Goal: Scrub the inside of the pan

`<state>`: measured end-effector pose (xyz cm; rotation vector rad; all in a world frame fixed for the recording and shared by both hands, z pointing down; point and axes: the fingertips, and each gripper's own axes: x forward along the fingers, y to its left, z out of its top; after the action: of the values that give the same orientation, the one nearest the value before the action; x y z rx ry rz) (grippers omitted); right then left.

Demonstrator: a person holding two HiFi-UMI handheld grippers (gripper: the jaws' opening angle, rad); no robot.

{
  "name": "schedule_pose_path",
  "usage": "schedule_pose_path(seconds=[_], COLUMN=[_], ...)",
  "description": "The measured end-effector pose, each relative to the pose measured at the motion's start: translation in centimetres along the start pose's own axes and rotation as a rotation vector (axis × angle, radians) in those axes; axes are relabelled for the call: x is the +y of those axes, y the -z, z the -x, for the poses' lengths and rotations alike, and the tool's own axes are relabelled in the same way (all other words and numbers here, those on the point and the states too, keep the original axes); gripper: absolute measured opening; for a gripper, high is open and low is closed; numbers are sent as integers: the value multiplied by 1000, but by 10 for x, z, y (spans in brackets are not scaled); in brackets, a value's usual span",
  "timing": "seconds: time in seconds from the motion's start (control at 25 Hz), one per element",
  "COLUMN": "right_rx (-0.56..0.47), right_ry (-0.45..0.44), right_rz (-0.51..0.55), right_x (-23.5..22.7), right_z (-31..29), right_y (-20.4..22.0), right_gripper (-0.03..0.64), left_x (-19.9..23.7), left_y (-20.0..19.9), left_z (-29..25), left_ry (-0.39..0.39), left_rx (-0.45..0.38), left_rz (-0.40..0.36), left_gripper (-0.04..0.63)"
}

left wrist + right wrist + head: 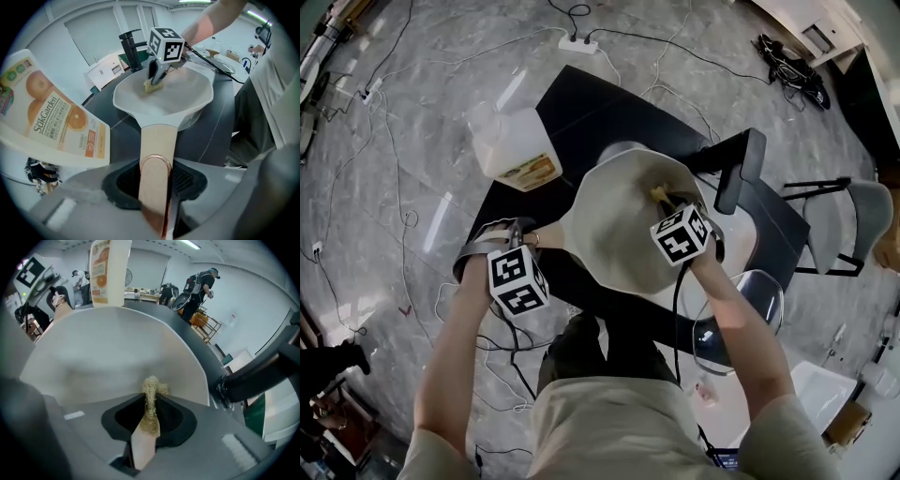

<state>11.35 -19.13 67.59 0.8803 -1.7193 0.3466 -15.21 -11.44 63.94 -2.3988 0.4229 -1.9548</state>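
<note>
One white jug (pixel 51 117) nr pan (pixel 164 93) reads "SükGarden".

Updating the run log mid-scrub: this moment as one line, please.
left tongs: shut on pan handle | right tongs: shut on scrubber | scrubber: on pan interior

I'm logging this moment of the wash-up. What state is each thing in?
pan: inside facing up, held by the left gripper.
left gripper: shut on the pan handle.
right gripper: shut on the scrubber.
scrubber: tip on the pan's inside.
jug: upright on the table, beside the pan.
</note>
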Motion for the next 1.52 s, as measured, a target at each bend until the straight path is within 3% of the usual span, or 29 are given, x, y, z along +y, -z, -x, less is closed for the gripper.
schedule_pose_path(seconds=[0.16, 0.36, 0.52, 0.68, 0.96, 1.24, 1.52], right_rx=[129, 292, 300, 178, -116, -435, -717], right_ry=[-115, -345, -490, -635, -765, -676, -498], right_rz=[22, 128, 113, -13, -284, -435, -462], right_x=[23, 77, 121, 159, 165, 123, 84], right_z=[15, 45, 65, 82, 124, 196, 286], right_y=[31, 56, 55, 24, -42, -101, -127], right_gripper=[72, 71, 69, 69, 69, 69, 69], left_x=[3, 9, 18, 24, 23, 37, 51], left_y=[2, 2, 4, 7, 0, -22, -51], left_z=[0, 2, 6, 19, 71, 142, 233], left_ry=[0, -30, -121, -188, -241, -318, -409], left_rx=[-17, -46, -30, -37, -163, -370, -604], left_rz=[20, 54, 48, 48, 164, 308, 418], left_gripper=[173, 209, 261, 296, 296, 291, 233])
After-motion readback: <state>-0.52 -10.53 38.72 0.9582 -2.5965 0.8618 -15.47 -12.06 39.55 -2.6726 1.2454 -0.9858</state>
